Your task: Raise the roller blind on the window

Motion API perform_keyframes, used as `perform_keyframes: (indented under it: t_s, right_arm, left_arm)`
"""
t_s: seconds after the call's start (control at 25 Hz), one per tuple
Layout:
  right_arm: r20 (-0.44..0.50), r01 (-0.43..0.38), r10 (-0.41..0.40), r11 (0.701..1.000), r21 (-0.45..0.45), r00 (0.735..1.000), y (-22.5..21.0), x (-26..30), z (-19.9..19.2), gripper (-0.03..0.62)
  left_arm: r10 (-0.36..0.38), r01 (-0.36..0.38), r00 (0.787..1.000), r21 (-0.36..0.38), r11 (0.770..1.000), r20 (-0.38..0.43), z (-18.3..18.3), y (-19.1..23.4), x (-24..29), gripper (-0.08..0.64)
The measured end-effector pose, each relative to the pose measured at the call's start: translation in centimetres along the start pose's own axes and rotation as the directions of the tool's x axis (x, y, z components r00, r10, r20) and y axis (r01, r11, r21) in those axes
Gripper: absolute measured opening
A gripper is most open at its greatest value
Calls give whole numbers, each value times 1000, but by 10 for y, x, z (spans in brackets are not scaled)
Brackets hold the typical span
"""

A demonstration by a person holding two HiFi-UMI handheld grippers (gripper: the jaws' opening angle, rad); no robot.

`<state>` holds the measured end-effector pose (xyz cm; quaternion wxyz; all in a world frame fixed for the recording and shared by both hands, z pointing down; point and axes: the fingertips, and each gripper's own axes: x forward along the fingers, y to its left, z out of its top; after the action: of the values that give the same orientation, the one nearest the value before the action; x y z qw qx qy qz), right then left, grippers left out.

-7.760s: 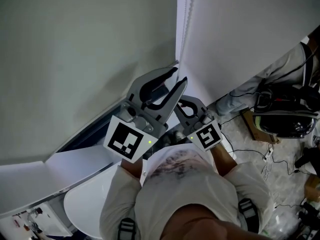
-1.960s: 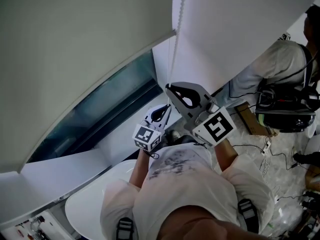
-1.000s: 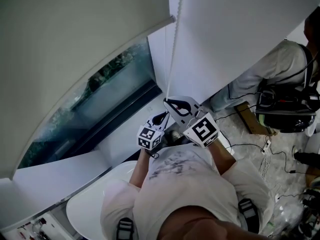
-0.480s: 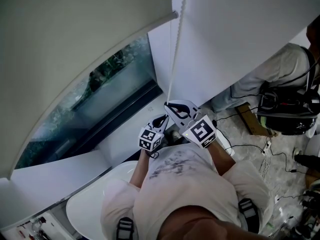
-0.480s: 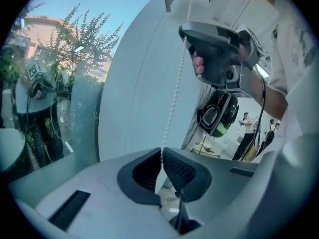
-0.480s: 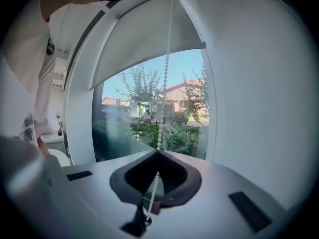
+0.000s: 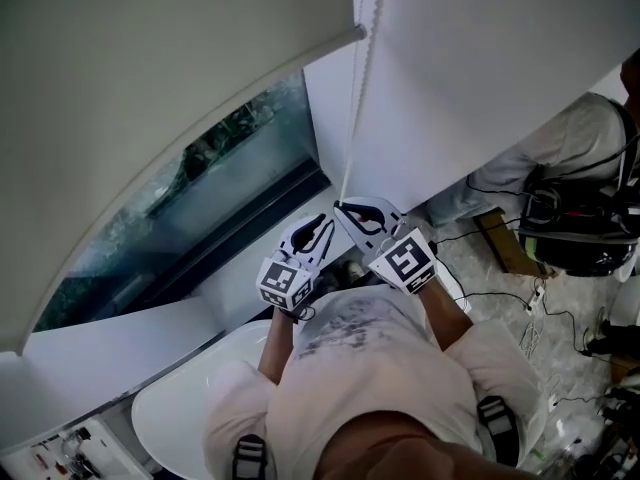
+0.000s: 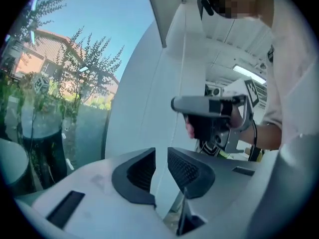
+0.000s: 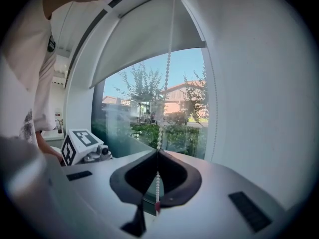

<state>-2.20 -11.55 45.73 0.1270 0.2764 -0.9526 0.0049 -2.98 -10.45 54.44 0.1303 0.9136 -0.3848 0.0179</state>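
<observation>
Got roller blind (image 7: 150, 98) way up, glass (image 7: 200, 188) showing now. Pinching bead chain (image 9: 167, 68) in right tongs (image 9: 158, 153), left tongs (image 8: 161, 156) barely apart, empty. Needs more pulls.

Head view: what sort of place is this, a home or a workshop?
Probably a work or test room, not a home: a window with a partly raised roller blind and bead chain, trees and houses outside, and cables trailing over the floor.

The hand-held gripper (image 9: 158, 153) pinches the bead chain (image 9: 167, 71) hanging before the partly raised roller blind (image 9: 144, 39).
</observation>
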Motion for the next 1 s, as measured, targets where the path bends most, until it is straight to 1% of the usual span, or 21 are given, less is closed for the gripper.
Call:
perform_keyframes:
  t_s: [0.16,0.28,0.44,0.56,0.72,0.8,1.0]
  right_arm:
    - [1,7,-7,1000,-1,1000,-6,-2,0,61]
    - [2,8,-8,1000,0,1000,-8,-3,-1,61]
    - [6,11,-11,1000,4,1000,-9,-3,-3,61]
    - [7,9,-9,1000,4,1000,-7,-2,-2,61]
    - [11,12,-12,1000,11,1000,-8,-1,-3,61]
    - [14,12,-12,1000,12,1000,-7,-2,-1,61]
    - [12,9,-9,1000,5,1000,-6,-1,0,61]
  left_arm:
    - [-24,19,997,82,996,70,57,-11,-3,66]
    - [-49,32,991,137,990,126,98,-22,-7,69]
    - [-101,69,979,175,982,177,155,-39,-9,71]
    - [-142,96,969,220,971,202,192,-49,-8,74]
    - [-210,145,953,279,949,217,228,-63,-4,74]
    - [-230,156,949,309,938,217,243,-69,-3,74]
    - [-251,163,937,334,929,243,274,-77,2,74]
